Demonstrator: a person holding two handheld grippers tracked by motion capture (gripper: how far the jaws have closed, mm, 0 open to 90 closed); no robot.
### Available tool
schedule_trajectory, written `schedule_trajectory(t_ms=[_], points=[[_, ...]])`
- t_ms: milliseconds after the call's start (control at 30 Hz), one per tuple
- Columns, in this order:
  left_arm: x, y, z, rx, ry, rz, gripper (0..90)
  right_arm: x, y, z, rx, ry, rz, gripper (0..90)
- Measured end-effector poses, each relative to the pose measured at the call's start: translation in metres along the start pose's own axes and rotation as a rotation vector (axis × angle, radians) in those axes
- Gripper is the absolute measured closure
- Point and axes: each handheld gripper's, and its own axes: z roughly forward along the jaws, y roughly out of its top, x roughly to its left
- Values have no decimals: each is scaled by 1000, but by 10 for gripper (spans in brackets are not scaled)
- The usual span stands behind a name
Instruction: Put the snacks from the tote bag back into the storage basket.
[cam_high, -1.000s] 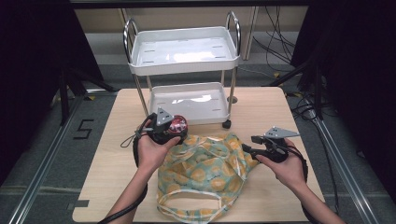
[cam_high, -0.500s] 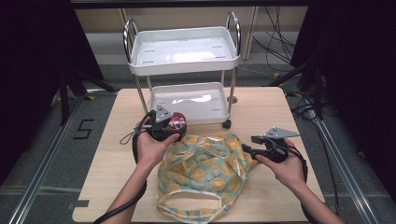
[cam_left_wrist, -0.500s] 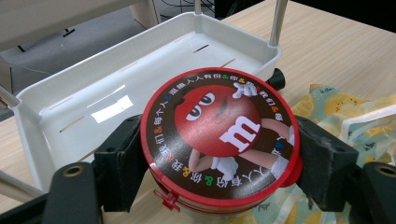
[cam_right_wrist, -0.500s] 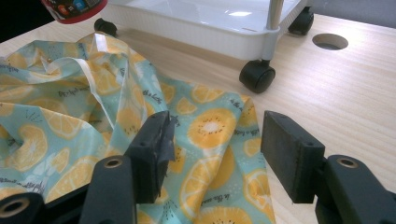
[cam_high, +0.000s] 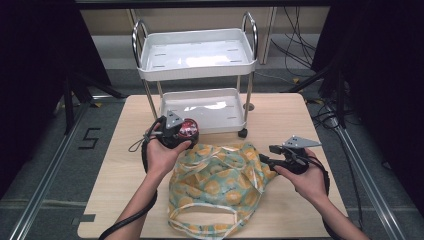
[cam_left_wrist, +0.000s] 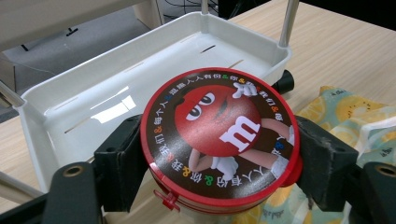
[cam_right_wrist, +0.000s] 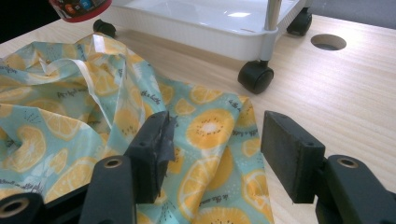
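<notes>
above the bag (cam_high: 220, 187) — left gripper (cam_high: 181, 132) clasps candy tin (cam_left_wrist: 219, 137); right gripper (cam_right_wrist: 215, 151) spread, level.

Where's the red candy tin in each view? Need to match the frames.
High view: red candy tin left of centre, clamped in the left gripper, just in front of the cart's lower tray.
Left gripper view: tin centre, between the jaws.
Right gripper view: its underside at the top left edge.
Shared landmark: the white cart's lower tray.
</notes>
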Motion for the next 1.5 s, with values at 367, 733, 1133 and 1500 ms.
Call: schedule_trajectory(t_ms=[367, 733, 1133, 1500], points=[[3, 2, 2, 2, 7, -2, 255, 0, 0, 0, -1, -1, 1, 437], [4, 3, 4, 1, 13, -18, 255, 0, 0, 0, -2, -2, 0, 434], [6, 4, 7, -1, 21, -16, 255, 0, 0, -1, 1, -2, 5, 431], [10, 5, 9, -2, 27, -18, 255, 0, 0, 0, -3, -6, -6, 426]])
